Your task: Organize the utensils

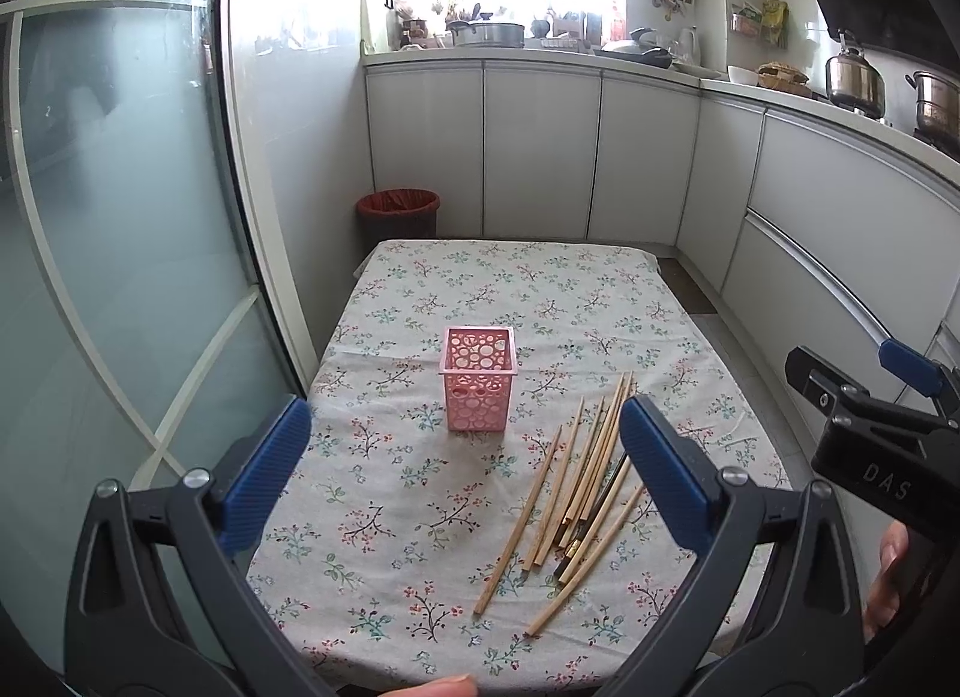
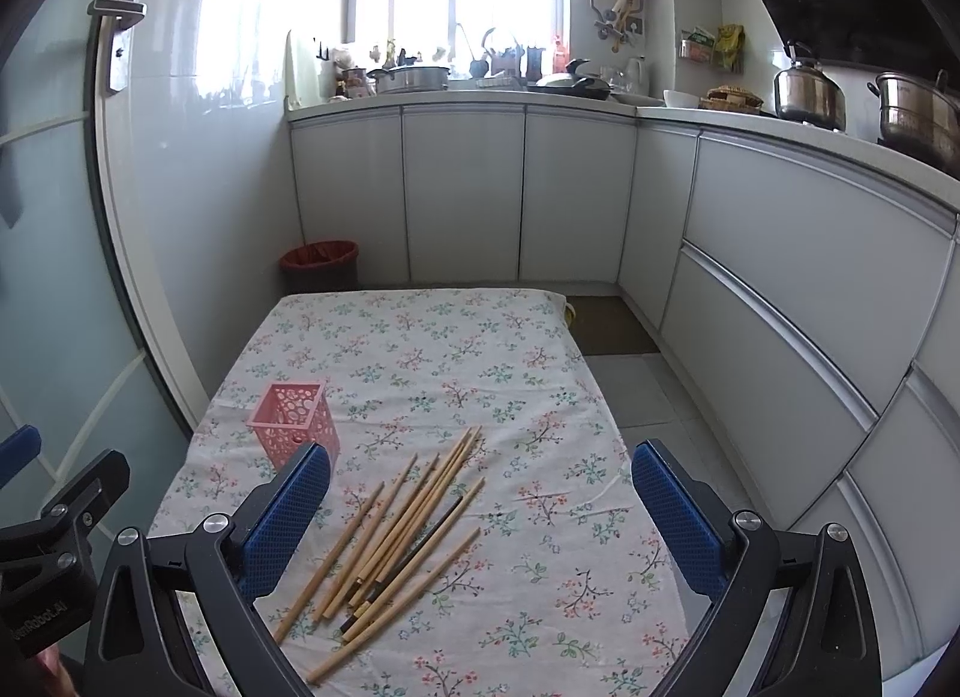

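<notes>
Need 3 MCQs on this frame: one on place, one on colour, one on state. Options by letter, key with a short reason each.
1. Where do the chopsticks lie relative to the holder?
A. inside it
B. loose on the tablecloth beside it
C. on the floor

2. What colour is the holder?
A. pink
B. green
C. black

3. What state are the left gripper and right gripper in?
A. both open, holding nothing
B. both shut on chopsticks
C. left shut on the holder

Key: 1 B, the sticks are fanned out on the cloth to the holder's right. 2 A, its perforated walls are pink. 3 A, a wide gap shows between each pair of blue pads.
</notes>
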The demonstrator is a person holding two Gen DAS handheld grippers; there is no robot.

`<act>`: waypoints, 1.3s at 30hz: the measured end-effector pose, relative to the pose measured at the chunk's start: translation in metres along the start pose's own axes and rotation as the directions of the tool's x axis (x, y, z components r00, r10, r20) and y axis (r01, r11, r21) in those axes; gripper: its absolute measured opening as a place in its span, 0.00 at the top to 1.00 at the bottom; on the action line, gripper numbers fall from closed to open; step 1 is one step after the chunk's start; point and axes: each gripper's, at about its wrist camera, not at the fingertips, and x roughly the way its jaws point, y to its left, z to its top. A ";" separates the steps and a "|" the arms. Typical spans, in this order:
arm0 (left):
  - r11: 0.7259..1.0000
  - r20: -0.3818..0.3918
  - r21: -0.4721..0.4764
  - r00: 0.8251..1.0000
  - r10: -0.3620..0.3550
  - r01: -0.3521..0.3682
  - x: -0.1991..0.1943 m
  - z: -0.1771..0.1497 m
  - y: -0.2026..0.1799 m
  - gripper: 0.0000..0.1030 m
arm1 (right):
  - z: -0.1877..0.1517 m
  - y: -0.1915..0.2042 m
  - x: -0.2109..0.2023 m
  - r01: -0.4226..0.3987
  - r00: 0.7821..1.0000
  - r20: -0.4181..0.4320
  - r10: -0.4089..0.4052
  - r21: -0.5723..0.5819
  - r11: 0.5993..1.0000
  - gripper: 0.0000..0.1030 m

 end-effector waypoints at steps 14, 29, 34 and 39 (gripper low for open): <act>1.000 0.007 -0.008 1.000 0.000 0.000 -0.001 0.000 0.001 0.01 | 0.000 -0.002 -0.002 -0.002 1.000 0.008 0.001 0.009 1.000 0.01; 1.000 0.009 -0.009 1.000 0.000 0.000 -0.002 0.000 0.001 0.01 | 0.000 -0.003 -0.002 -0.001 1.000 0.008 0.001 0.010 1.000 0.01; 1.000 0.008 -0.009 1.000 0.000 0.000 -0.002 0.000 0.001 0.01 | 0.000 -0.002 -0.002 -0.002 1.000 0.008 0.001 0.010 1.000 0.01; 1.000 0.009 -0.008 1.000 0.000 0.000 -0.002 0.000 0.001 0.01 | 0.000 -0.003 -0.002 -0.002 1.000 0.009 0.002 0.010 1.000 0.01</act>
